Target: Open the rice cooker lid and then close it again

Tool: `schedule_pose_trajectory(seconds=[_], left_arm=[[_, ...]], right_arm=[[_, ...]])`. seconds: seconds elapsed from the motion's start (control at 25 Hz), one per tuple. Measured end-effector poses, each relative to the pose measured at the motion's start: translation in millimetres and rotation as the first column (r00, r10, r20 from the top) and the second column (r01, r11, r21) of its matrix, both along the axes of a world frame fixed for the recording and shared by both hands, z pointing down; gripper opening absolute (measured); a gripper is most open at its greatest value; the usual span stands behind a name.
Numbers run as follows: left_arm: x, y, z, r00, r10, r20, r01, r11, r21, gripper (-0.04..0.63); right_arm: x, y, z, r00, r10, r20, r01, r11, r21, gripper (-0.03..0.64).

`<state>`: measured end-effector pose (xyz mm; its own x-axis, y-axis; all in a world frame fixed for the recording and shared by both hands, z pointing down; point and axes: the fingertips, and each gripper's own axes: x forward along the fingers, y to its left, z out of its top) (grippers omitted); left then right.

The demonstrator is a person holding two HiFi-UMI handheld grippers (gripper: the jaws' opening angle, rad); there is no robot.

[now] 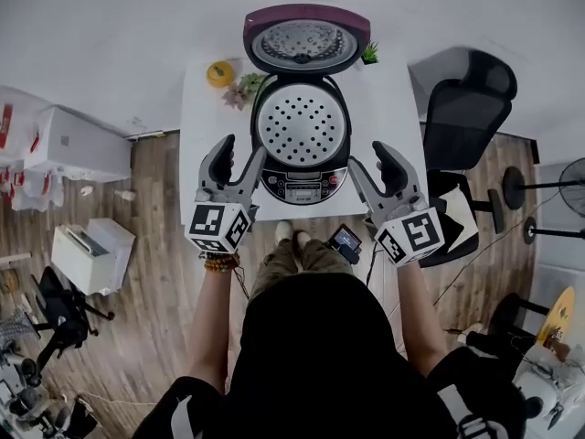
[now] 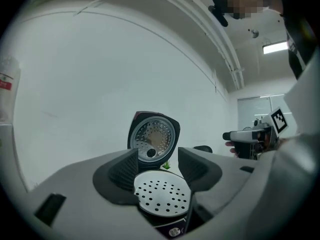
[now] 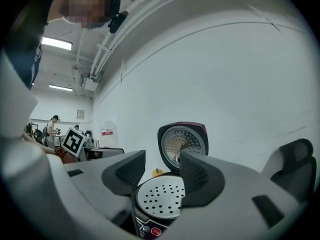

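The rice cooker stands on the small white table with its maroon lid swung up and back, the perforated inner plate exposed. My left gripper hovers open at the cooker's front left, nothing between its jaws. At the front right my right gripper is open too, and empty. In the left gripper view the raised lid and the plate show between the jaws of the left gripper. The right gripper view frames the lid and plate between the jaws of the right gripper.
A yellow fruit and a small plant sit at the table's back left; another green plant is at the back right. A black office chair stands right of the table, white boxes left on the wooden floor.
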<state>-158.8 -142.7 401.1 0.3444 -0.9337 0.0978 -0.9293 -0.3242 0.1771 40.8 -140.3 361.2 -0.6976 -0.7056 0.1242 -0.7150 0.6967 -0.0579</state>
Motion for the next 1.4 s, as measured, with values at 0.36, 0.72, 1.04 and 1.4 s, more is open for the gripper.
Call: schedule_pose_trajectory(seconds=[0.36,0.72,1.04,1.4], left_arm=[[-16,-37,-25,0.998,0.058,-0.037,-0.054,0.993,0.107,0.19],[-14,-97,-65,0.998,0.068,0.008,-0.068,0.968,0.24,0.189],[-27,-151,-117,0.98,0.15,0.132,-0.179,0.954,0.239,0.189],[-30,-208,-119,0.975,0.19,0.115,-0.209,0.962,0.178,0.189]], right_arm=[[-10,-26,-19,0.999,0.045,0.018,-0.045,0.999,-0.009,0.215],[18,-90,-48,0.991,0.093,0.092,-0.092,0.996,-0.01,0.212],[24,-149,-74,0.988,0.053,0.144,-0.052,0.999,-0.01,0.193],[13,-212,-88,0.985,-0.024,0.174,0.034,0.998,-0.056,0.179]])
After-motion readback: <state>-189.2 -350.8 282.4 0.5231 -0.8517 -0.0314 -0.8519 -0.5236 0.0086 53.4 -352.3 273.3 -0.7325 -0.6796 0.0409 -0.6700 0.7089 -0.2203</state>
